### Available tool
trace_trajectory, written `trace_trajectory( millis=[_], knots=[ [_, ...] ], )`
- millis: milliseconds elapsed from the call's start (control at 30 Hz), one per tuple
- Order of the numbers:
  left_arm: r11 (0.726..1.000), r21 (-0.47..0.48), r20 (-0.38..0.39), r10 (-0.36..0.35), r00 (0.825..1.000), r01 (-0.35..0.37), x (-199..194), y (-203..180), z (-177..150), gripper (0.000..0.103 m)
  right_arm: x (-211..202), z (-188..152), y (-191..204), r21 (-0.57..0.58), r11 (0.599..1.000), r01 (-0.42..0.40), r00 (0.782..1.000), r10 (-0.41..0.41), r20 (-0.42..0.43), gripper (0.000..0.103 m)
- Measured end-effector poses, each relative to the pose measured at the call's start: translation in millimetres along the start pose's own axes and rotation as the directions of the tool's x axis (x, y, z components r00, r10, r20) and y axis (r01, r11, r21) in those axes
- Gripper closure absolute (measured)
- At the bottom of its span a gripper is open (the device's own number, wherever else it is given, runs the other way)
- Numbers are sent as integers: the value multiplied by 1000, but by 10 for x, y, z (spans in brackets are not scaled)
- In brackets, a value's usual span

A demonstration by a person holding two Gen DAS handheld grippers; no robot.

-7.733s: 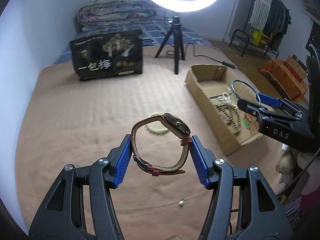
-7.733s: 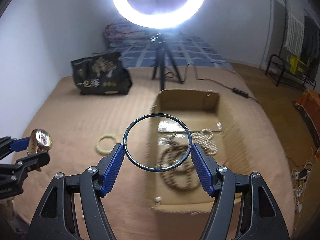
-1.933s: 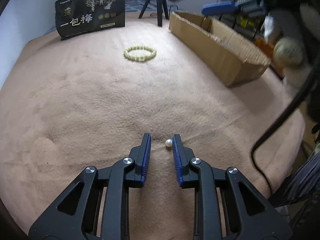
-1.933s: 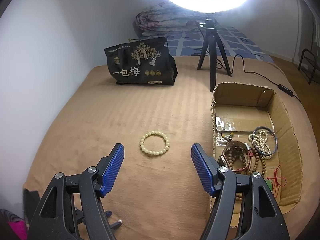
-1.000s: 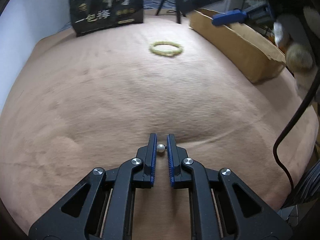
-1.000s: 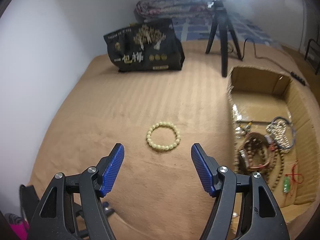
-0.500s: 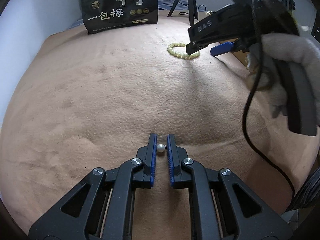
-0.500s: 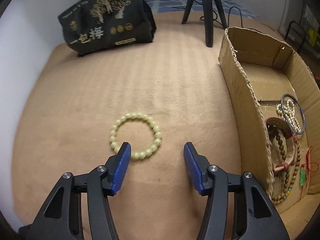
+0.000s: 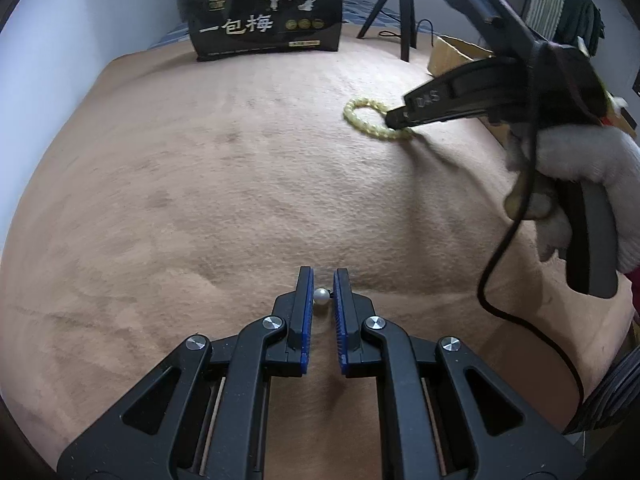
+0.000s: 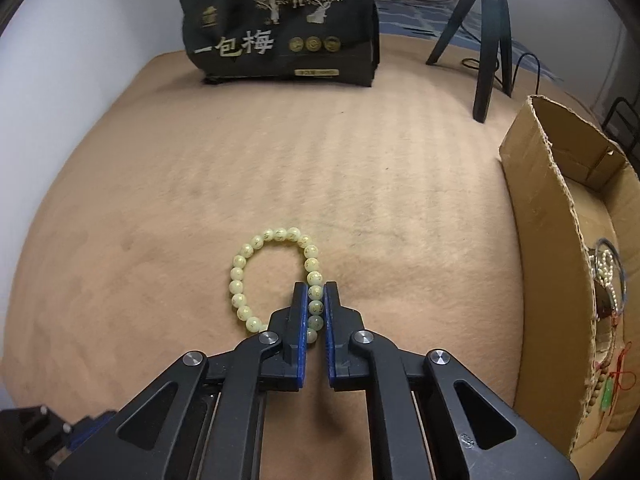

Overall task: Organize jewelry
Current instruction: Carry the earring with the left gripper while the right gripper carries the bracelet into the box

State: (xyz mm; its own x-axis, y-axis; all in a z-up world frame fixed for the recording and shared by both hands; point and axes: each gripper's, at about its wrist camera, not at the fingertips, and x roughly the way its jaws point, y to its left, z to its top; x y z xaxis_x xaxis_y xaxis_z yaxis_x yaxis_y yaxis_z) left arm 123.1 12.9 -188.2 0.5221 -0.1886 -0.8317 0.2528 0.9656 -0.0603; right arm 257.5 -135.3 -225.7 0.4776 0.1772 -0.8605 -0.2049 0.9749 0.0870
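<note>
A small white pearl bead [image 9: 321,295] sits pinched between the blue pads of my left gripper [image 9: 321,280], just above the tan blanket [image 9: 224,184]. A pale yellow-green bead bracelet [image 10: 256,268] lies on the blanket; my right gripper [image 10: 315,292] is shut on its right-hand side, beads showing between the pads. In the left wrist view the bracelet [image 9: 362,120] lies far right, with the right gripper [image 9: 394,122] down on it, held by a hand in a white glove [image 9: 580,168]. The cardboard box [image 10: 548,216] stands to the right.
A black printed bag [image 10: 280,24] stands at the back of the blanket. A black tripod [image 10: 486,32] with a cable is behind the box. Inside the box lie several bracelets and necklaces [image 10: 606,276]. A white wall runs along the left.
My right gripper came down over the bracelet and its jaws closed on the right-hand beads. The left gripper kept the pearl and drifted slightly, bringing the right gripper into its view.
</note>
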Motion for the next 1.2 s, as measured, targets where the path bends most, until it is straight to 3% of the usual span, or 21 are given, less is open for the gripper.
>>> trace_trajectory(
  millis=[233,600,900,1200],
  knots=[
    [1000,-25,16,6,1000,-5,-89,46,18,95,-221,-65,-10,6,999,-39,999,39,31,97],
    [1000,-15,86,-15,996,16,-404,-176,261,95,-897,17,-109,3,997,-73,985,71,154,97],
    [999,10,152,-53,987,52,-564,-400,688,95,-1384,28,-497,41,995,-87,968,75,238,97],
    [995,38,196,-103,975,98,-531,-662,1160,95,-1722,-103,-1054,97,994,-57,960,28,278,97]
  ],
)
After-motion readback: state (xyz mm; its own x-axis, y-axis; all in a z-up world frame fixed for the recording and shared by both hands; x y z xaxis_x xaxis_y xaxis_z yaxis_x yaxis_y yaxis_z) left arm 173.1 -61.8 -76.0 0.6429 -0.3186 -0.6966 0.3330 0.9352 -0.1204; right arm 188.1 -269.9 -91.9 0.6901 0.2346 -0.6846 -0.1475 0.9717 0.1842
